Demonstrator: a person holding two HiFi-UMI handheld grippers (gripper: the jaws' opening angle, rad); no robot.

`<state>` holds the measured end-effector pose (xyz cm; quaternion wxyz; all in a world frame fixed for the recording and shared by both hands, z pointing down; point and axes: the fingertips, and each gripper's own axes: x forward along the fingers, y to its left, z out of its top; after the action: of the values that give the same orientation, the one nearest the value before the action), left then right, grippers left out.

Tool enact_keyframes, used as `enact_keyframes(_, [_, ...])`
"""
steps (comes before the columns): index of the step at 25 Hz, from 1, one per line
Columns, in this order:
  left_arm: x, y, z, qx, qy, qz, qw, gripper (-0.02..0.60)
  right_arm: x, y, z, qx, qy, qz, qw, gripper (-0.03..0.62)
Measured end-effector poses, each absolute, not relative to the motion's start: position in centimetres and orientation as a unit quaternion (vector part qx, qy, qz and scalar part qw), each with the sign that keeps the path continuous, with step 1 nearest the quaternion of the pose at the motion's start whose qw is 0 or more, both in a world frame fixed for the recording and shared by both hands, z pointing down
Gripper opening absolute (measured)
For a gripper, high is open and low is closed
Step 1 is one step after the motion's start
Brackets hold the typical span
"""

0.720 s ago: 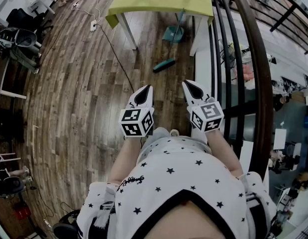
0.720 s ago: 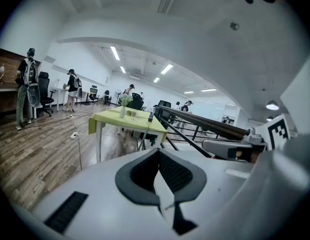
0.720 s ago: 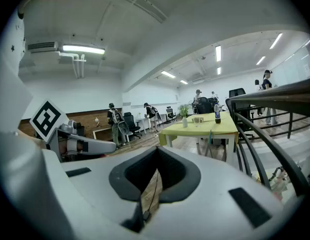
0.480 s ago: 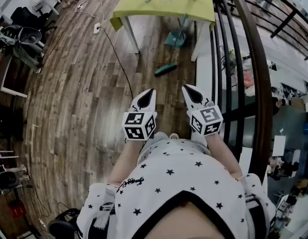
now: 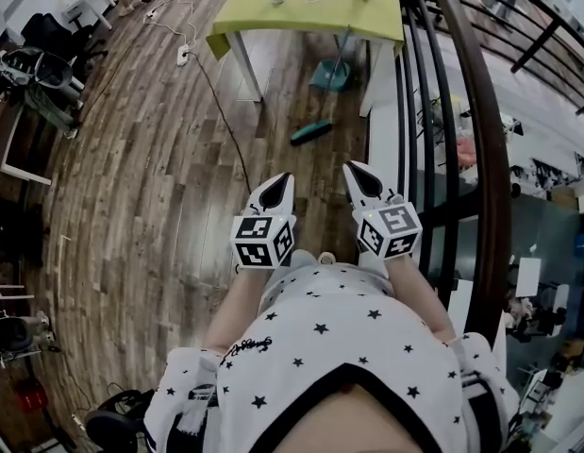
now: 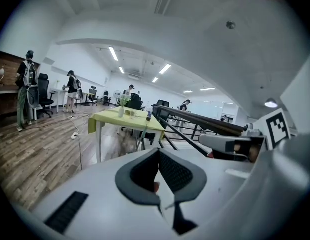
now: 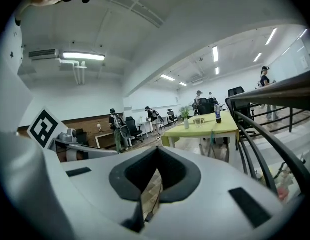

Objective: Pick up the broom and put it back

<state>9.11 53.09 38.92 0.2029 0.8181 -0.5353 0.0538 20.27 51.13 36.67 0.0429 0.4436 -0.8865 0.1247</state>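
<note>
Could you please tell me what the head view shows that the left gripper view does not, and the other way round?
Only the head view plainly shows the broom lying on the wooden floor and the person's star-print top. Only the left gripper view shows people standing at far left and the lit ceiling lights. Both show the green table, the dark railing and the right gripper.
</note>
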Motion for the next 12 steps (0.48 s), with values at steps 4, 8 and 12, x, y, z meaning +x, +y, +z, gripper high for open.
enact_keyframes(4, [10.9, 53.4, 39.0, 0.82, -0.532, 0.052, 0.205, 0.012, 21.6, 51.4, 36.8, 0.445, -0.886, 0.125, 0.042, -0.006])
enact_keyframes(8, [12.5, 53.4, 39.3, 0.821, -0.528, 0.053, 0.209, 0.012, 22.9, 51.0, 37.1, 0.449, -0.883, 0.13, 0.039, -0.006])
enact_keyframes(12, [12.3, 53.1, 39.6, 0.819, -0.529, 0.055, 0.215, 0.012, 22.7, 50.7, 37.4, 0.447, -0.883, 0.137, 0.039, -0.006])
